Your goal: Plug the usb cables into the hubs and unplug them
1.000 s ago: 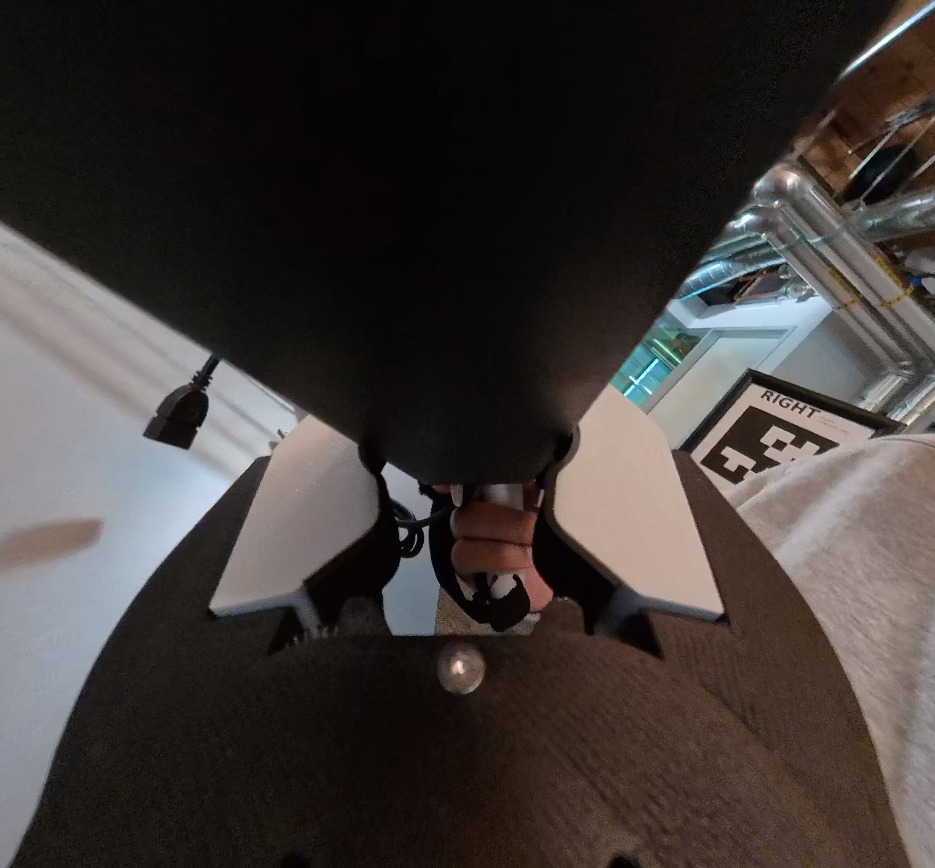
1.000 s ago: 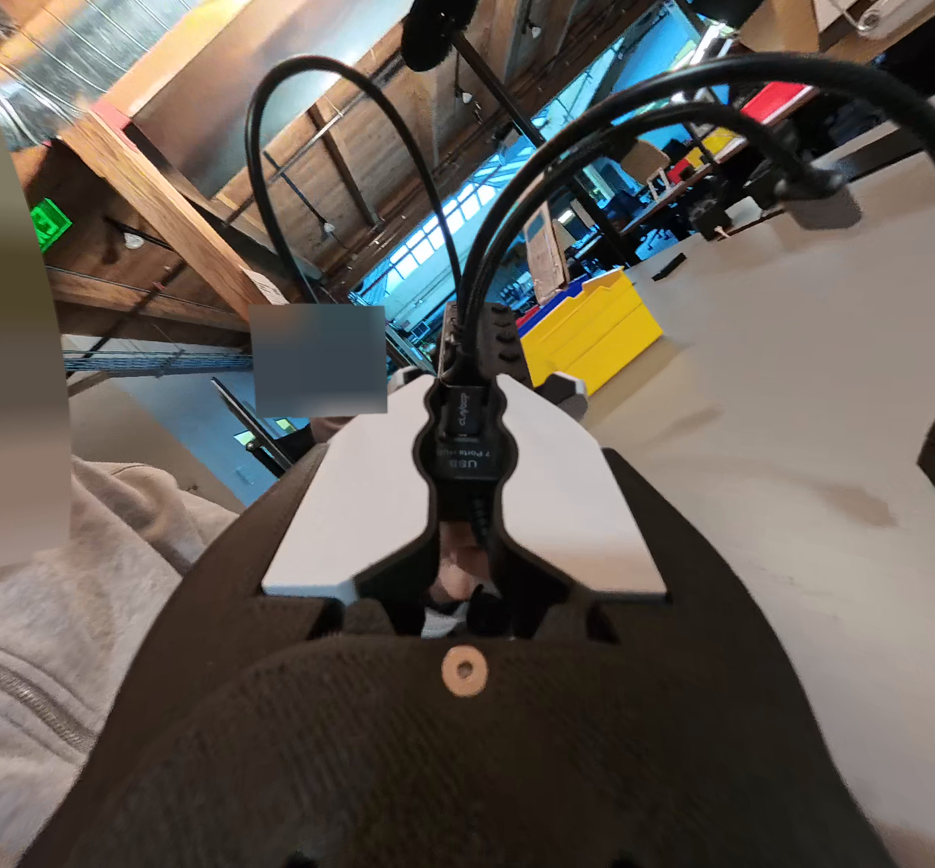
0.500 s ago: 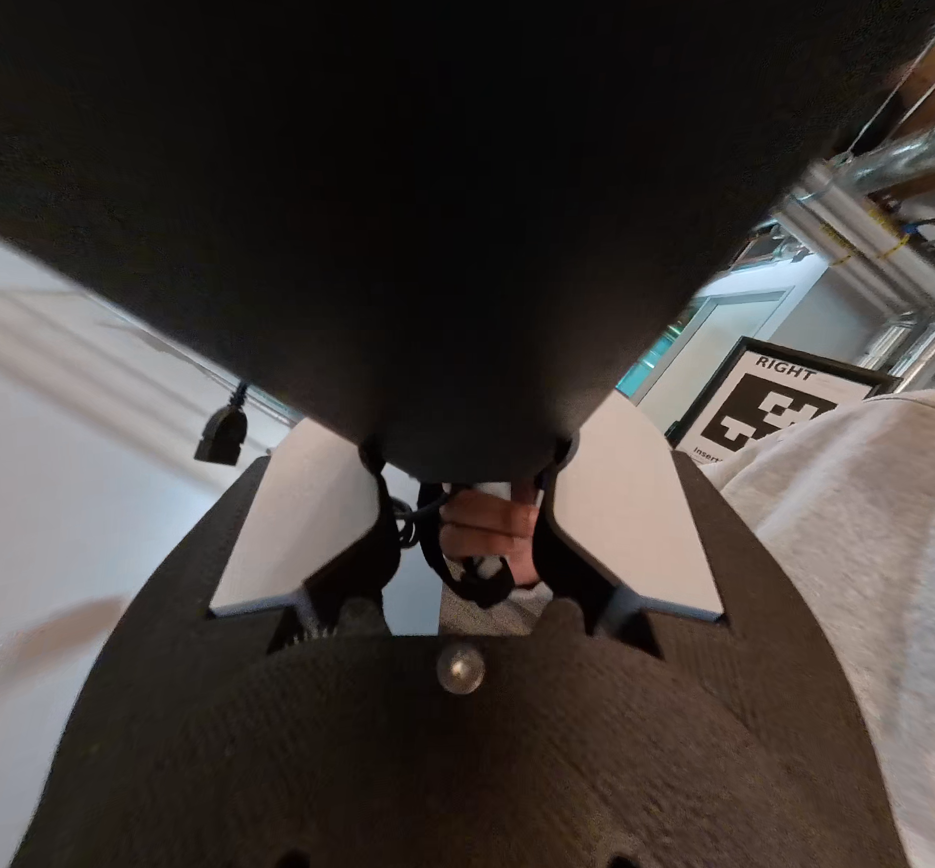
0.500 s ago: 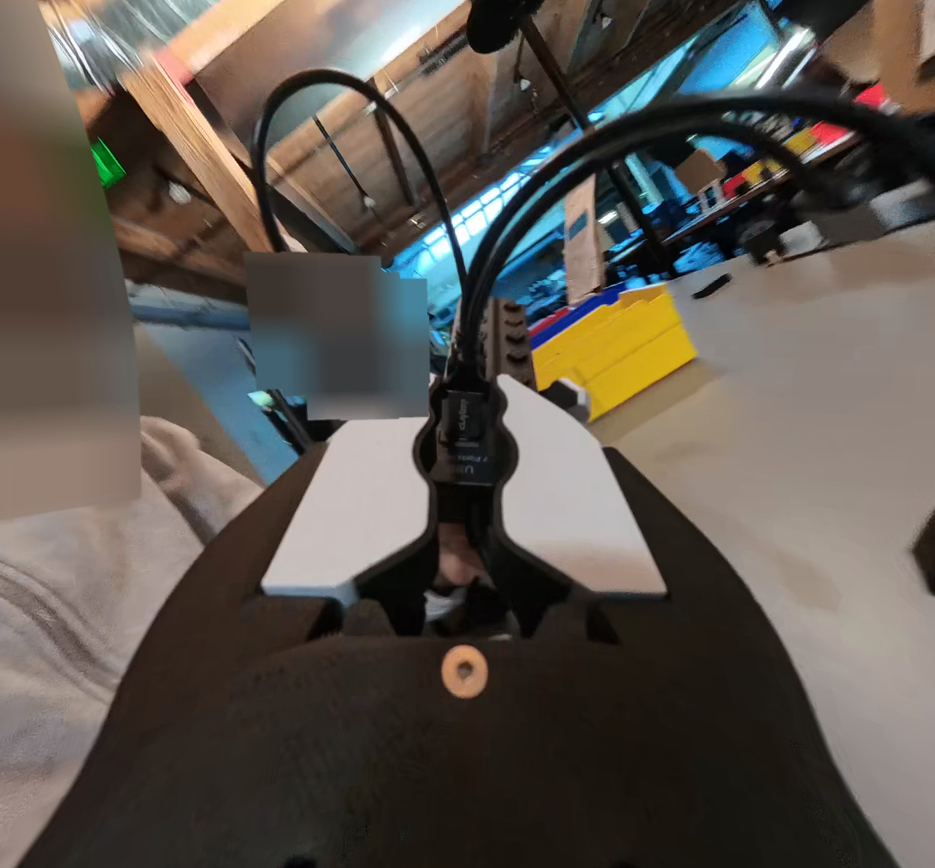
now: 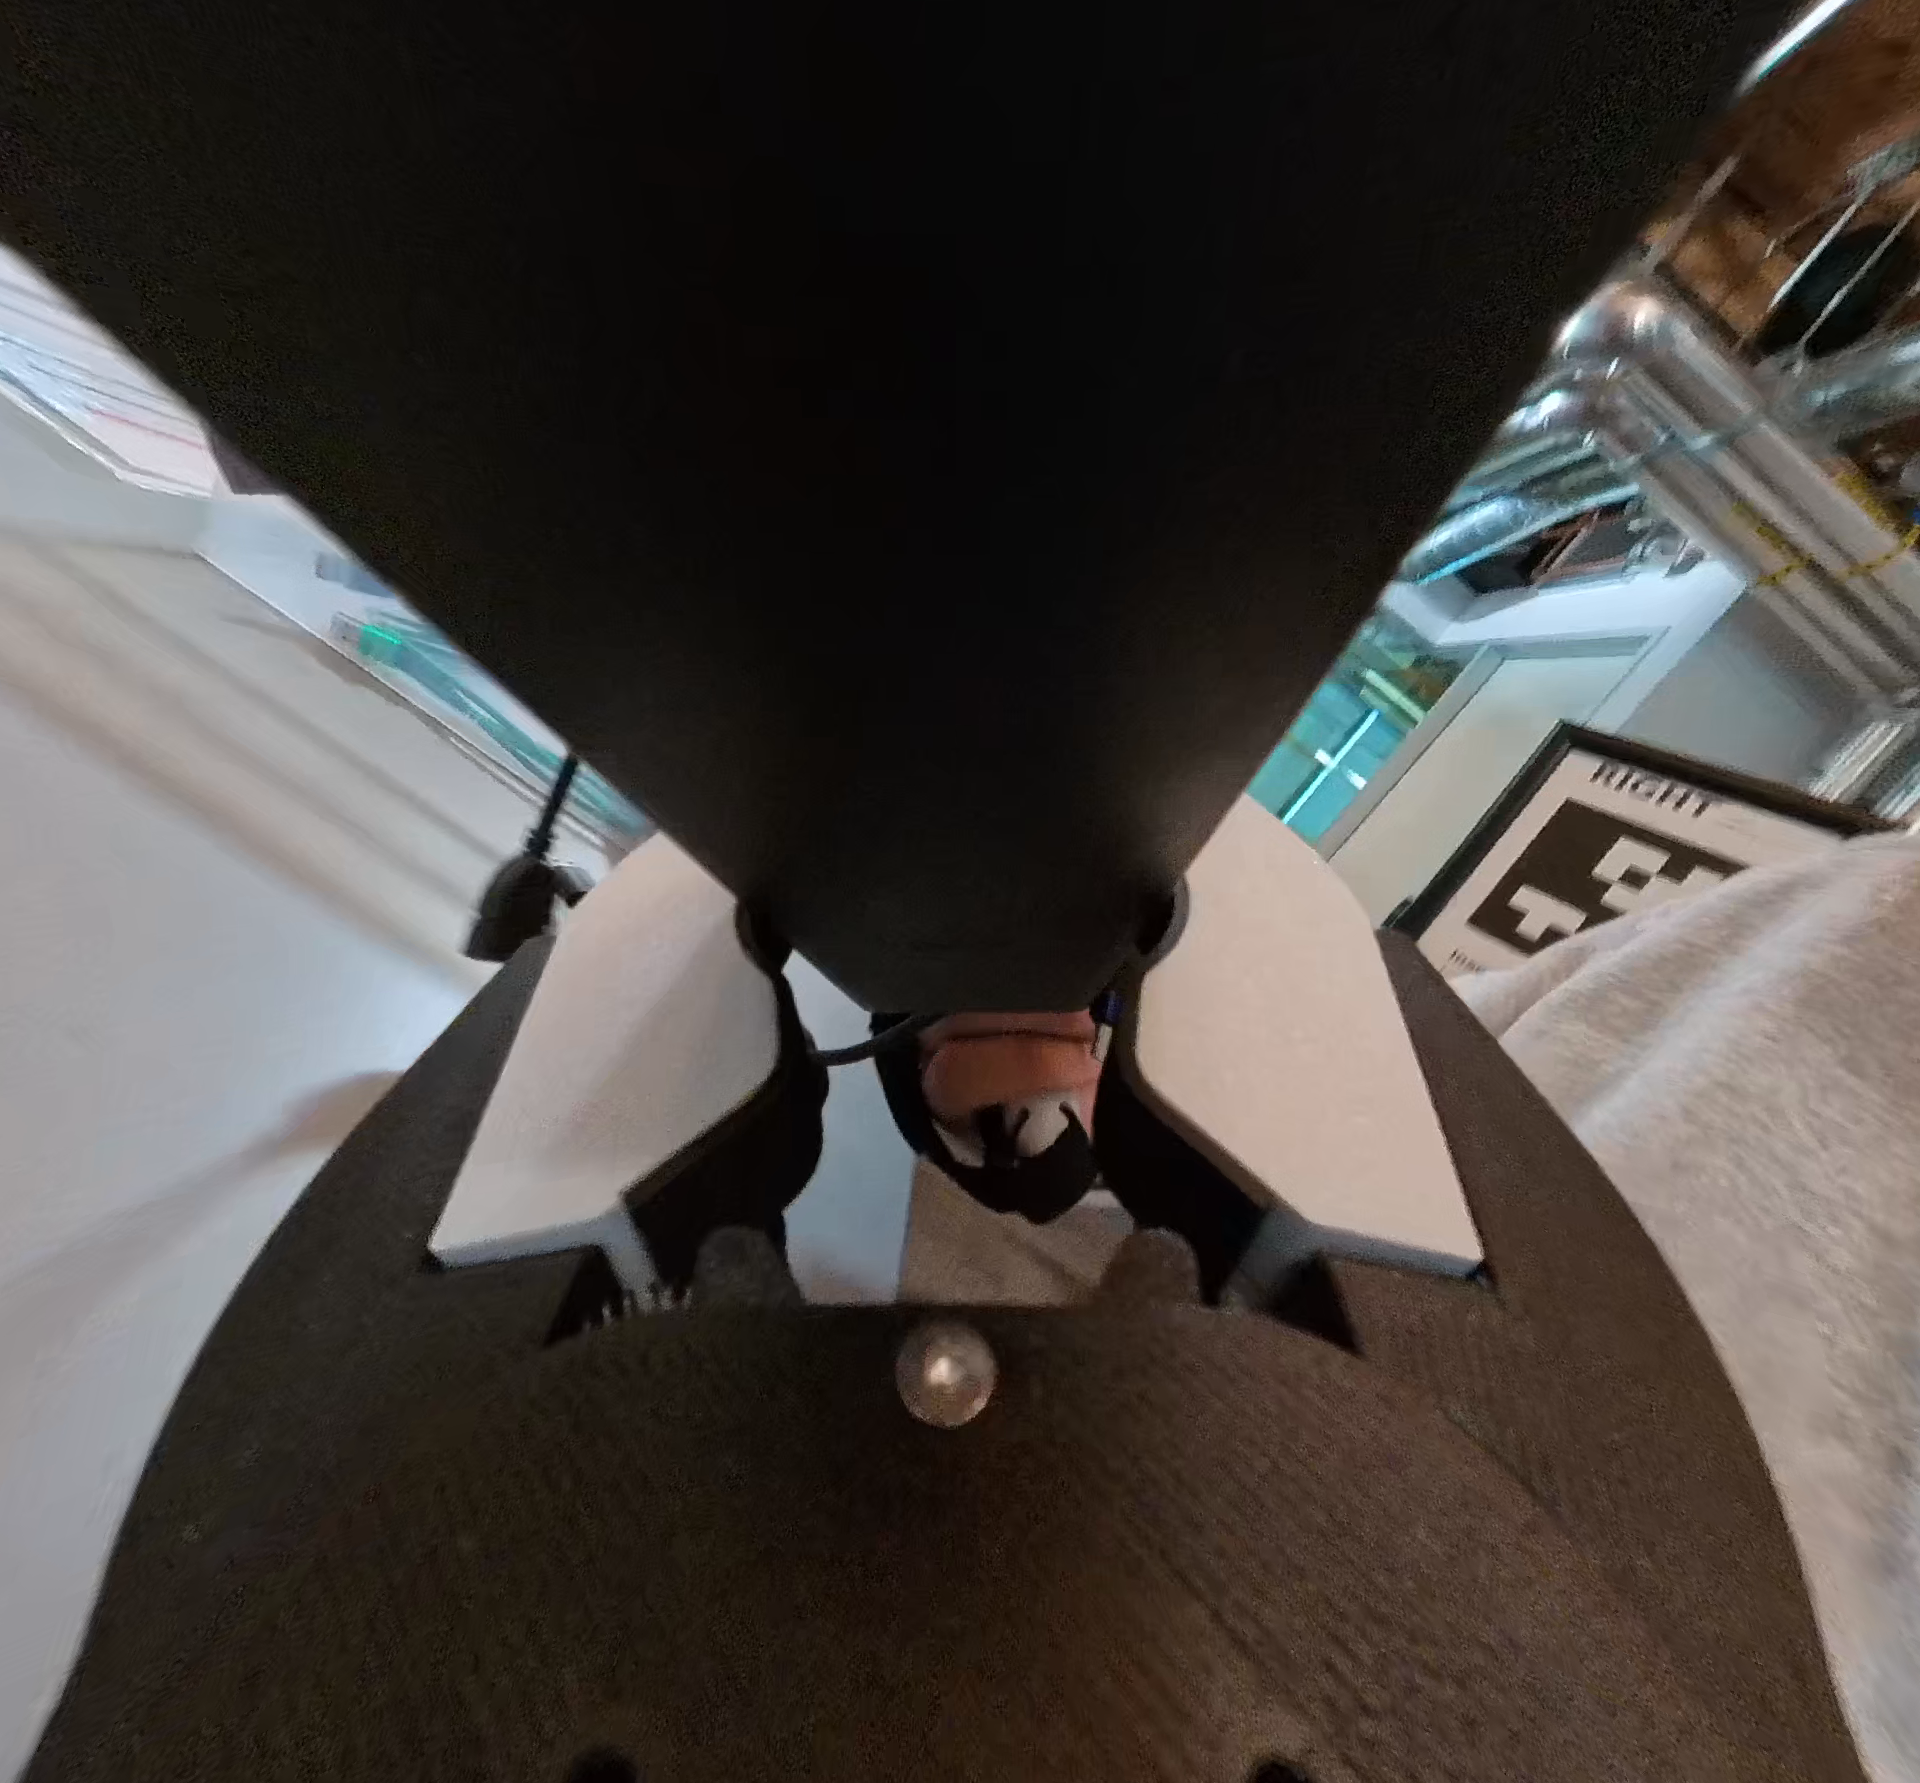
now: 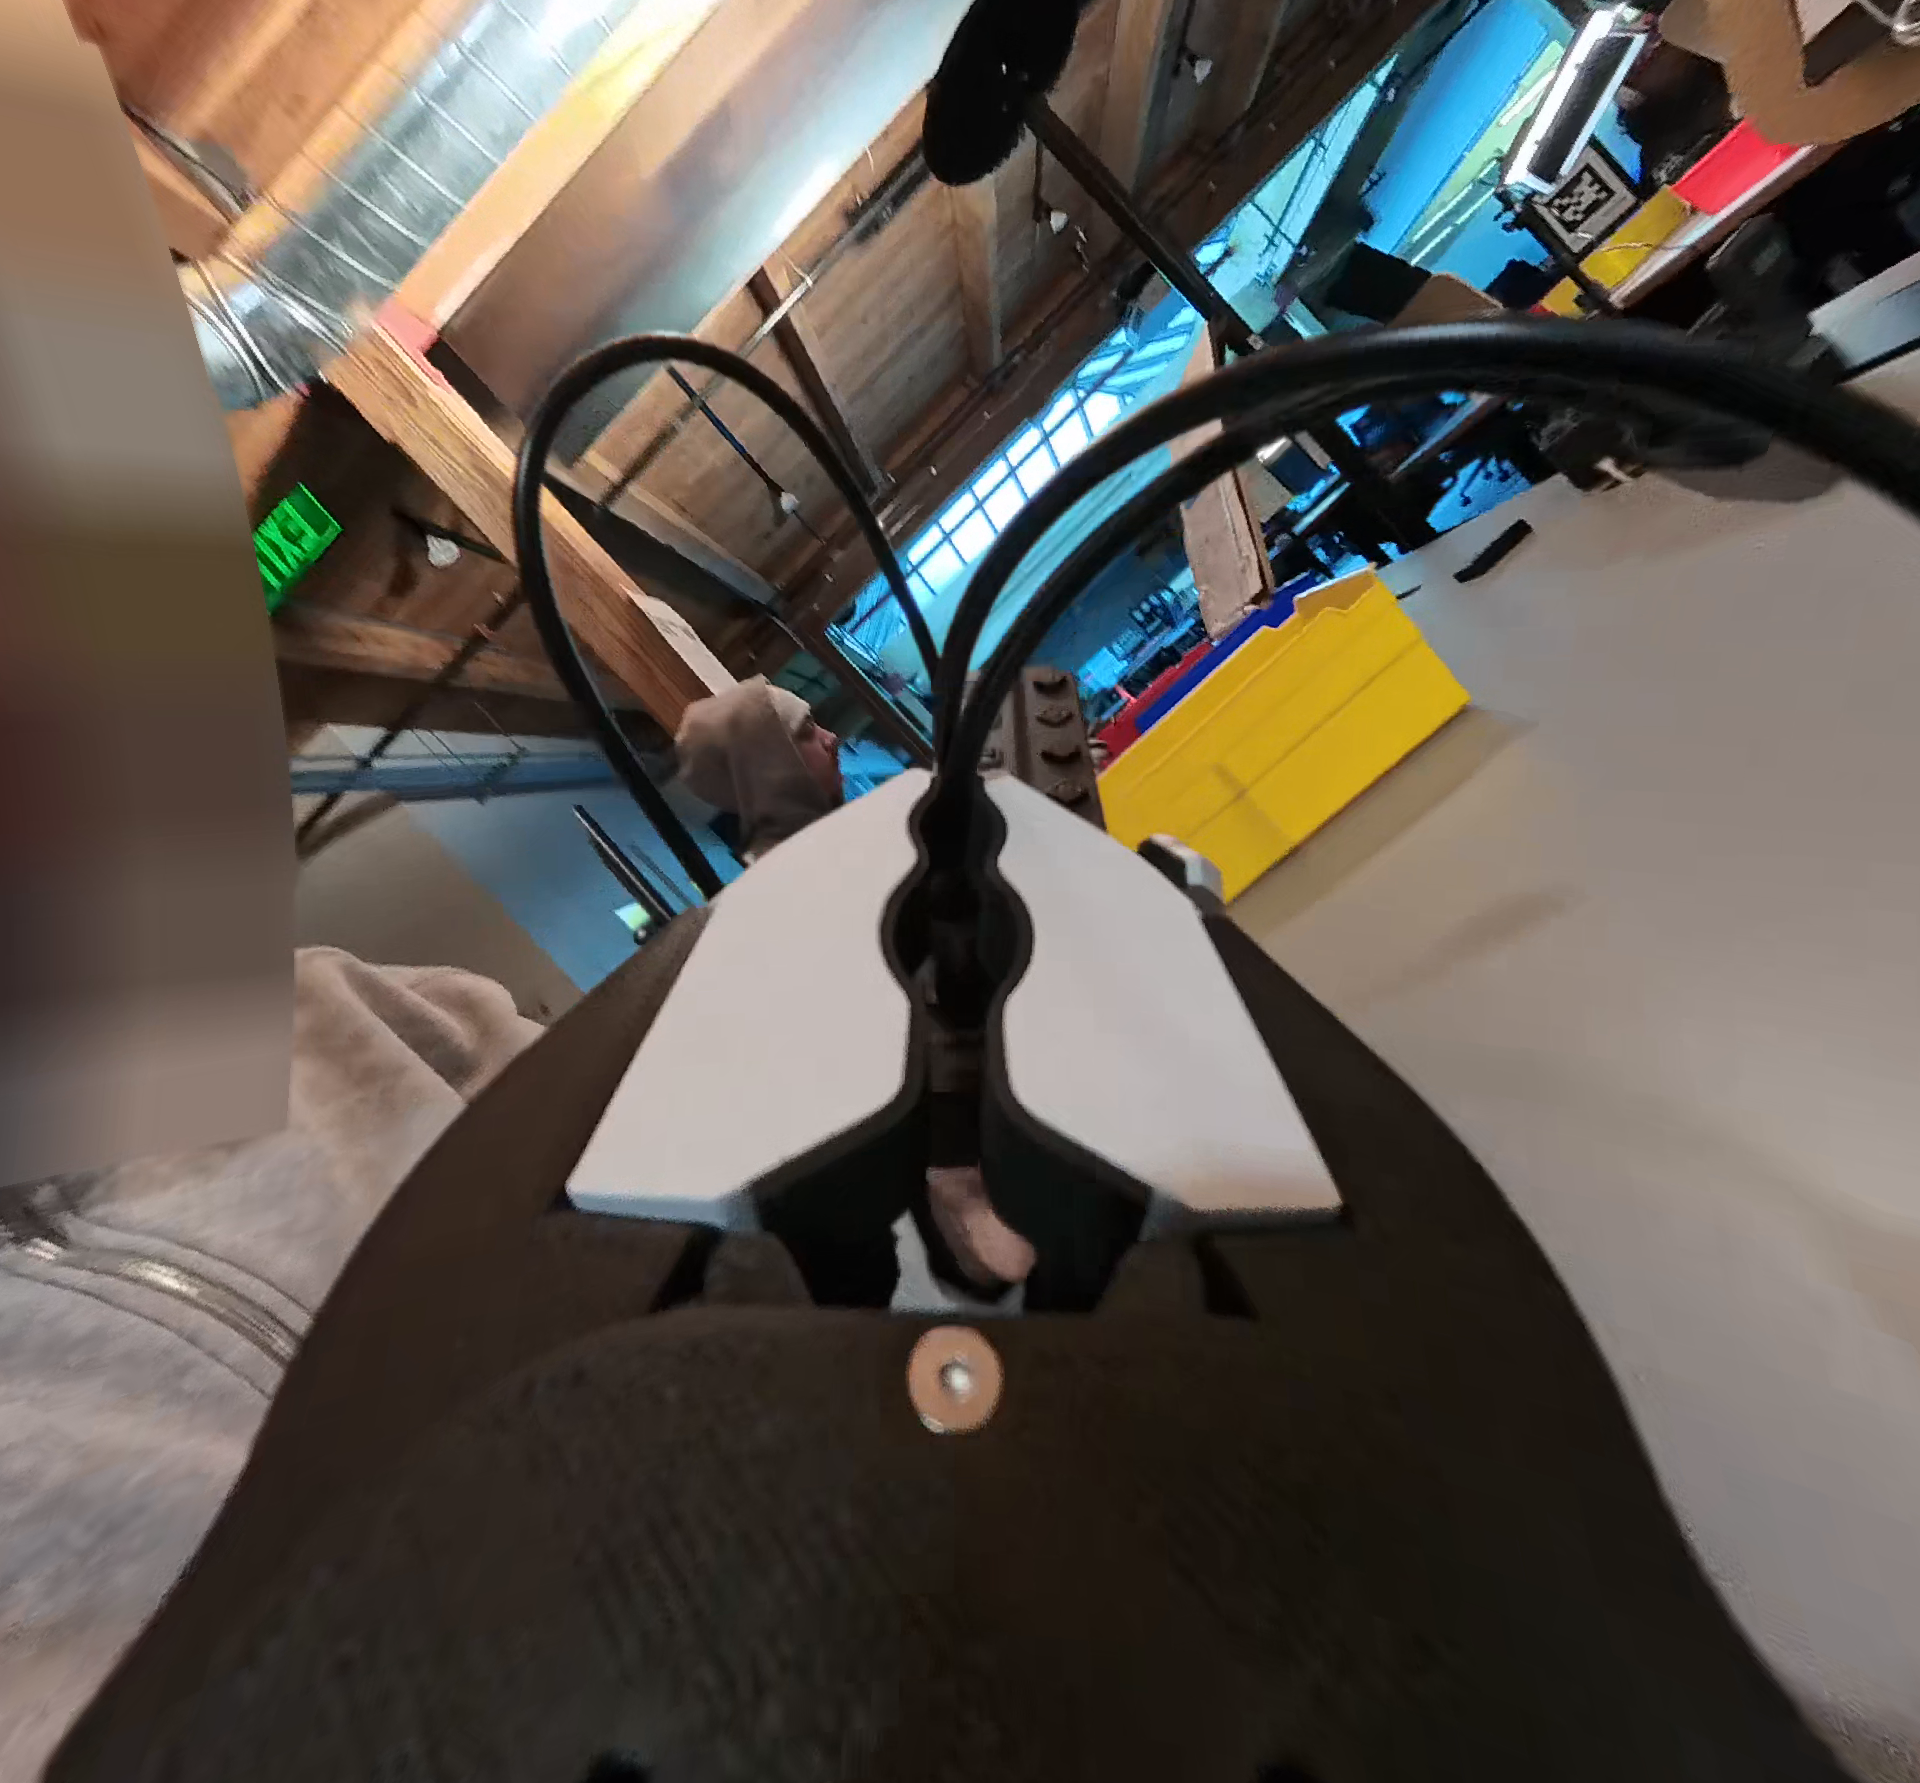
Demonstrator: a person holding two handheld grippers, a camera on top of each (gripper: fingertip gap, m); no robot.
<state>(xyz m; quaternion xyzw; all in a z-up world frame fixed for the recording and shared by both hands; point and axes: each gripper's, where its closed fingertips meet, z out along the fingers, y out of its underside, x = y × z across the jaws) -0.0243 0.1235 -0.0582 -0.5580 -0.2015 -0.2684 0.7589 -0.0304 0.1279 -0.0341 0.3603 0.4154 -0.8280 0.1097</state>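
Observation:
In the left wrist view my left gripper (image 5: 956,829) is shut on the narrow end of a big matte black body, which I take for a hub (image 5: 935,383). It fills the upper view and hides what lies ahead. A black USB plug (image 5: 520,897) hangs on its cable just left of my left finger. In the right wrist view my right gripper (image 6: 956,788) is shut on a small black hub (image 6: 951,944) deep between the fingers. Black cables (image 6: 1351,362) arch up from the fingertips, and a thinner cable (image 6: 582,403) loops to the left.
A pale table (image 6: 1610,902) lies to the right, with a yellow bin (image 6: 1299,694) at its far side. A person in a hoodie (image 6: 748,757) stands behind the gripper. A grey sleeve (image 5: 1714,1110) and the right gripper's marker plate (image 5: 1590,860) are at the right. The grippers are tip to tip, or close to it.
The hanging USB plug has swung right, close to my left finger. The right view has tilted, and the small hub now sits deeper between the fingers with its face hidden.

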